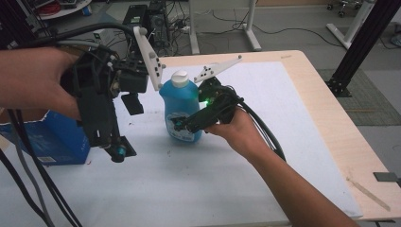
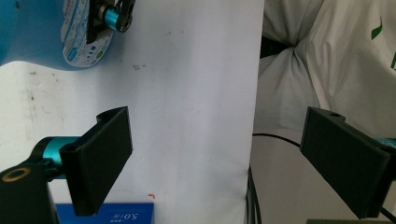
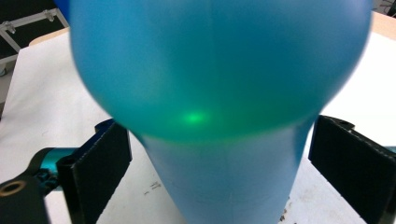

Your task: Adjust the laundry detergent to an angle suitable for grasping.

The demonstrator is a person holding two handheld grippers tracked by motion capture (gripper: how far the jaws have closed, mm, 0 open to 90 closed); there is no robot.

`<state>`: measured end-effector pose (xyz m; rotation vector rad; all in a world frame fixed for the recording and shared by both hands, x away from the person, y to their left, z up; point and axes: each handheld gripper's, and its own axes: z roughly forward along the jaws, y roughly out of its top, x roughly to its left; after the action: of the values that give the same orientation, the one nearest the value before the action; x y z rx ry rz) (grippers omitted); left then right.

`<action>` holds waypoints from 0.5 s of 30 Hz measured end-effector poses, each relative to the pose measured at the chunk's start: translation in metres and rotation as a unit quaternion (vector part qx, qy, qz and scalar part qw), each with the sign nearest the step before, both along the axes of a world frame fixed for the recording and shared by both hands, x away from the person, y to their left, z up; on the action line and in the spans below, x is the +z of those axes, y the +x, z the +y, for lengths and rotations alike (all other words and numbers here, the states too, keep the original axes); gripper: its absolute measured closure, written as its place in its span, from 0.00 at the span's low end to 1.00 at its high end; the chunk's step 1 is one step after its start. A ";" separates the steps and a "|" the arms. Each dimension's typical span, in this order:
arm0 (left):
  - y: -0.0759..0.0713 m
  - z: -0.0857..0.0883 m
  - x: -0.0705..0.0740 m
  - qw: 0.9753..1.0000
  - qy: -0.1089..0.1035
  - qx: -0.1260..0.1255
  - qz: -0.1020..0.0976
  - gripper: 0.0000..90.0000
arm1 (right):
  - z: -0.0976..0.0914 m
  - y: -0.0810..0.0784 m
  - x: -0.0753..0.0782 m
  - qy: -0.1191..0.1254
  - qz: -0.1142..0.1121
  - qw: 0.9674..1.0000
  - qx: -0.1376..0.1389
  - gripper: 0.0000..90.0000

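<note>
The white-covered counter [image 1: 265,156] carries an upright blue bottle [image 1: 181,111] near its middle. The right hand-held gripper [image 1: 182,124] straddles the bottle, jaws apart and not visibly touching it. The left hand-held gripper [image 1: 118,150] hovers beside, jaws wide, empty.

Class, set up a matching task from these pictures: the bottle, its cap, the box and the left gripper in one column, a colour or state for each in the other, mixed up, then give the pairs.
Column one:
1. bottle
2. cap
3. box
4. left gripper

Column two:
A. white, on top
B. open, nothing between its jaws
C. dark blue, at the table's left edge
D. light blue, upright, between the right gripper's jaws

Pairs: 1-D, 2-A, 3-C, 4-B
</note>
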<state>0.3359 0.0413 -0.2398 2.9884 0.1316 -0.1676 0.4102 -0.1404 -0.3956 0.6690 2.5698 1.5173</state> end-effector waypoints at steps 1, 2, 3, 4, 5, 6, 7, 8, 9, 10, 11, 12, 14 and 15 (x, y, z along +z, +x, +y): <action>0.000 0.000 0.000 1.000 0.001 0.001 0.001 0.10 | 0.000 0.000 -0.001 0.001 -0.001 1.000 0.001 0.11; 0.000 0.000 0.000 1.000 0.001 0.001 0.002 0.10 | -0.001 0.000 -0.001 0.005 0.000 1.000 0.003 0.17; 0.000 0.000 0.000 1.000 0.001 0.001 0.002 0.10 | -0.002 0.000 -0.002 0.008 -0.003 1.000 0.008 0.17; 0.000 0.001 0.000 1.000 0.001 0.001 0.002 0.10 | -0.001 0.000 -0.002 0.007 -0.004 1.000 0.008 0.17; 0.000 0.001 0.000 1.000 0.001 0.001 0.002 0.10 | -0.001 0.000 -0.003 0.005 -0.004 1.000 0.007 0.17; 0.000 0.001 0.000 1.000 0.000 0.003 0.002 0.10 | -0.001 0.000 -0.003 0.004 -0.006 1.000 0.008 0.18; 0.000 0.001 0.000 1.000 0.000 0.003 0.002 0.10 | -0.001 0.000 -0.003 0.004 -0.006 1.000 0.008 0.19; 0.000 0.001 0.000 1.000 -0.001 0.003 0.002 0.10 | -0.001 0.000 -0.003 0.005 -0.005 1.000 0.010 0.21; 0.001 0.001 0.000 1.000 0.001 0.003 0.002 0.10 | 0.000 0.000 -0.004 0.005 -0.005 1.000 0.010 0.21; 0.001 0.002 0.000 1.000 0.001 0.003 0.002 0.10 | 0.000 0.000 -0.004 0.005 -0.007 1.000 0.012 0.21; 0.001 0.002 0.000 1.000 0.002 0.003 0.002 0.10 | 0.001 0.000 -0.004 0.004 -0.007 1.000 0.012 0.21; 0.001 0.002 0.000 1.000 0.002 0.002 0.003 0.10 | 0.001 0.000 -0.005 0.003 -0.008 1.000 0.011 0.21; 0.001 0.002 0.000 1.000 0.002 0.003 0.003 0.10 | 0.001 0.001 -0.005 0.002 -0.009 1.000 0.011 0.21; 0.001 0.002 0.000 1.000 0.001 0.003 0.003 0.10 | 0.001 0.001 -0.005 0.001 -0.006 1.000 0.011 0.21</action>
<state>0.3365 0.0429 -0.2398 2.9899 0.1405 -0.1752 0.4109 -0.1397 -0.4008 0.6302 2.5759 1.5250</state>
